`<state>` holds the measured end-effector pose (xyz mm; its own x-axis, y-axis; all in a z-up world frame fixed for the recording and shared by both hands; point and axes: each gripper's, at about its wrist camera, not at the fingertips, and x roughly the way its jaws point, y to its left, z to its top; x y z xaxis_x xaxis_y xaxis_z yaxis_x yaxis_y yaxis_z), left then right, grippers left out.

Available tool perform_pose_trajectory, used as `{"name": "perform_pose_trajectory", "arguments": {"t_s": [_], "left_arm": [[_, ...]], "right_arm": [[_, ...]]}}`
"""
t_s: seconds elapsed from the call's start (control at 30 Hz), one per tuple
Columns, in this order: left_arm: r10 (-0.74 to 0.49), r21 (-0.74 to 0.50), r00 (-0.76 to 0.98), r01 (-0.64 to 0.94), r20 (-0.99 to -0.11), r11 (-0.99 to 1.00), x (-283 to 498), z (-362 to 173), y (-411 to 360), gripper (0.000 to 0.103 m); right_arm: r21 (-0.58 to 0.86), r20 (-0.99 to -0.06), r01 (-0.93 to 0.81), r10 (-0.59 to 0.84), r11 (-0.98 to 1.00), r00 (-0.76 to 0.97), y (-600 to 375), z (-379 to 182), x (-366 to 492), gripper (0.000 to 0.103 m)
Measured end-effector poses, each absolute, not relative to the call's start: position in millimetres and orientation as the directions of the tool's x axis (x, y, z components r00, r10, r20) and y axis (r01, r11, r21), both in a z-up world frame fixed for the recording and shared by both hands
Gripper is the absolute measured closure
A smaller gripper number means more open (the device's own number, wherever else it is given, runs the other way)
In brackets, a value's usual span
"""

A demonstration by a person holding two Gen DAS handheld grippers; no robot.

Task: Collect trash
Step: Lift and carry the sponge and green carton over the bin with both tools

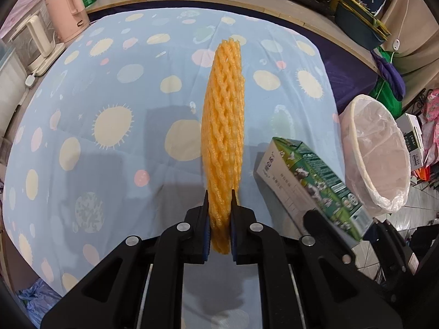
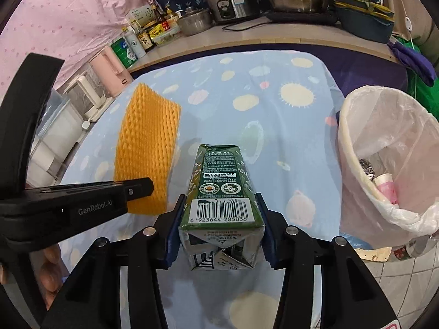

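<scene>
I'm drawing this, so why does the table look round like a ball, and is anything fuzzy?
Left wrist view: the fisheye lens bends the tablecloth into a dome, and the milk carton is slightly blurred. Right wrist view: same bulge, dark corners; the orange foam net looks soft, the carton's barcode sharp.

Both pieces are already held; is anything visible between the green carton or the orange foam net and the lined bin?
Nothing visible. The green carton in the right gripper faces only bare tablecloth toward the lined bin. The orange foam net in the left gripper has that carton on its bin side.
</scene>
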<state>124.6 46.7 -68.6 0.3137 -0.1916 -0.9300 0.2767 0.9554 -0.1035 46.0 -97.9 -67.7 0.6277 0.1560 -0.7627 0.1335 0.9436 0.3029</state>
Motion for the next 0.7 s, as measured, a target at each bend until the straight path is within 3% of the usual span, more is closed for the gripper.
{"name": "perform_pose_trajectory", "arguments": {"t_s": [0.37, 0.7], "left_arm": [[-0.24, -0.095, 0.353, 0.382, -0.904, 0.919, 117.5, -36.6, -7.4, 0.093], [-0.3, -0.077, 0.358, 0.521, -0.884, 0.85, 103.4, -19.2, -91.7, 0.093]], "right_arm": [[0.312, -0.679, 0.248, 0.032, 0.917, 0.733, -159.4, -28.7, 18.6, 0.057], [0.332, -0.657, 0.421, -0.113, 0.844, 0.745, -240.3, -23.1, -13.9, 0.057]]}}
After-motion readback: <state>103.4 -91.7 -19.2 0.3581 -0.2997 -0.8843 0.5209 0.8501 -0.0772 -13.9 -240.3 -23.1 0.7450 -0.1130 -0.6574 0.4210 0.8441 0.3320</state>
